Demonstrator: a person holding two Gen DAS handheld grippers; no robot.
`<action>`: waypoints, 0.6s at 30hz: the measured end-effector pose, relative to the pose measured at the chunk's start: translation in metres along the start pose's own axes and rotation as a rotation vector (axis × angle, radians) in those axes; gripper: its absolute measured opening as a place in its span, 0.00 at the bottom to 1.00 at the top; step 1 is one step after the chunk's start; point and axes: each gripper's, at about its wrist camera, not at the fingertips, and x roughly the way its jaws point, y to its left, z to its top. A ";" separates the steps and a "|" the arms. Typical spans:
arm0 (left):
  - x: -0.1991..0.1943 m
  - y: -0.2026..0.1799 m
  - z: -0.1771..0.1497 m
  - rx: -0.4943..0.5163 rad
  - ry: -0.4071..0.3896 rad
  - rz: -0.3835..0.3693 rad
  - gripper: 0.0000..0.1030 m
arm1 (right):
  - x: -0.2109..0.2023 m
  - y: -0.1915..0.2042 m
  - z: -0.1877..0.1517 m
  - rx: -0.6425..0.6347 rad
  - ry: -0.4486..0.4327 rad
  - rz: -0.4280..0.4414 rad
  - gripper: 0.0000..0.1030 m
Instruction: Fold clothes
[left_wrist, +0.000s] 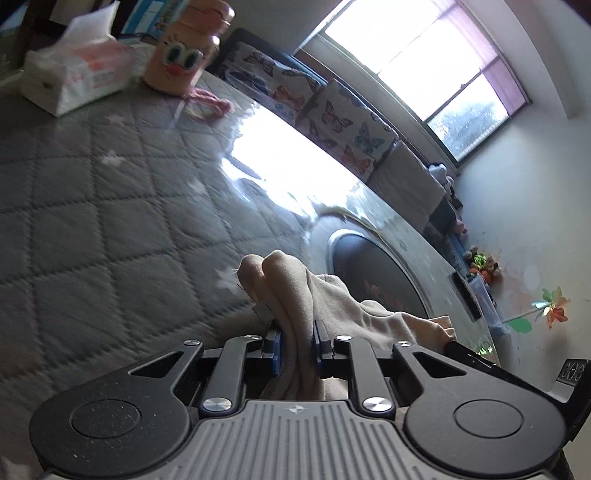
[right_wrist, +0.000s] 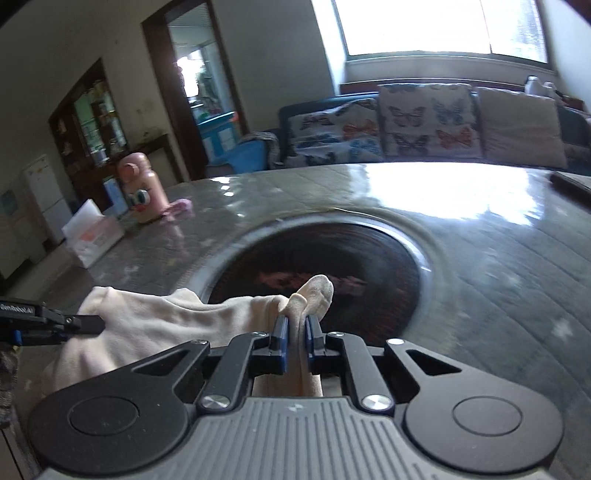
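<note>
A cream-coloured garment (left_wrist: 332, 306) hangs bunched between both grippers above a table covered with a grey quilted cloth (left_wrist: 110, 192). My left gripper (left_wrist: 296, 332) is shut on a thick fold of it, and the fabric bulges out past the blue pads. In the right wrist view the same garment (right_wrist: 155, 317) stretches leftward, and my right gripper (right_wrist: 296, 325) is shut on another pinched edge whose tip pokes up above the fingers. The left gripper's finger (right_wrist: 83, 325) shows at the left edge of that view, reaching into the cloth.
A dark round inset (right_wrist: 321, 266) sits in the table just beyond the garment. A tissue pack (left_wrist: 74, 77), a pink cartoon bottle (left_wrist: 181, 55) and a pink hair tie (left_wrist: 210, 103) lie at the far side. A sofa with butterfly cushions (right_wrist: 424, 125) stands behind the table.
</note>
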 end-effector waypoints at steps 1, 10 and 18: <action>-0.004 0.005 0.003 -0.007 -0.012 0.010 0.17 | 0.005 0.007 0.004 -0.009 0.000 0.011 0.08; -0.043 0.051 0.033 -0.038 -0.120 0.114 0.17 | 0.066 0.082 0.038 -0.102 0.015 0.120 0.08; -0.059 0.082 0.059 -0.040 -0.171 0.215 0.17 | 0.117 0.126 0.058 -0.117 0.027 0.188 0.08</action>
